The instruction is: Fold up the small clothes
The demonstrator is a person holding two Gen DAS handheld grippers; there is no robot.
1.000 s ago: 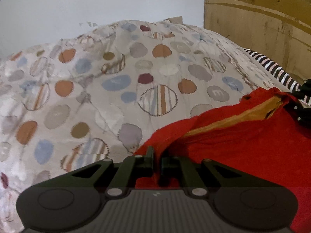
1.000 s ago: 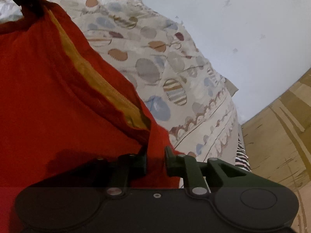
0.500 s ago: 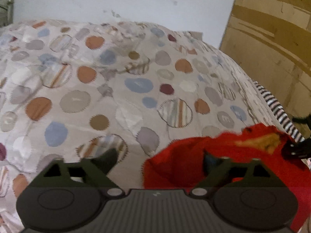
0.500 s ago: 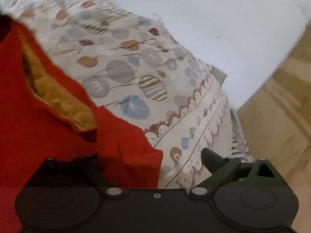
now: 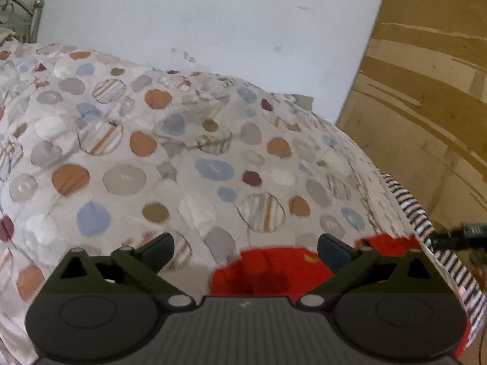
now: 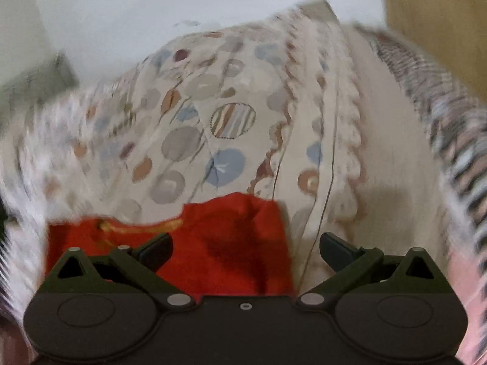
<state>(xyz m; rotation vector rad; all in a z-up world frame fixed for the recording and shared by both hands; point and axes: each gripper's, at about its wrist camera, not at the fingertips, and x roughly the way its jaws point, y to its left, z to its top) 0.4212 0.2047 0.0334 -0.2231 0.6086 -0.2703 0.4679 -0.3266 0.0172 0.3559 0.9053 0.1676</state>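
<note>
A small red garment (image 5: 268,270) lies bunched on the spotted bed cover (image 5: 152,167), low in the left wrist view. My left gripper (image 5: 246,245) hovers above it, its jaws opening, and no pad touches the cloth. In the blurred right wrist view the same red garment (image 6: 231,237) shows a yellow inner edge (image 6: 146,226). My right gripper (image 6: 246,243) stands wide open over the garment's right corner and grips nothing. The garment's near part is hidden behind both gripper bodies.
A black-and-white striped cloth (image 5: 420,225) runs along the bed's right edge. Beyond it stands a wooden panel (image 5: 426,91). A pale wall (image 5: 213,30) backs the bed, and a metal bed frame (image 5: 33,15) shows at the far left. A dark object (image 5: 465,234) pokes in from the right.
Both grippers were shut on the red garment's edge and have let go. The garment dropped onto the bed cover. Both grippers pulled back and up, and the right one rolled.
</note>
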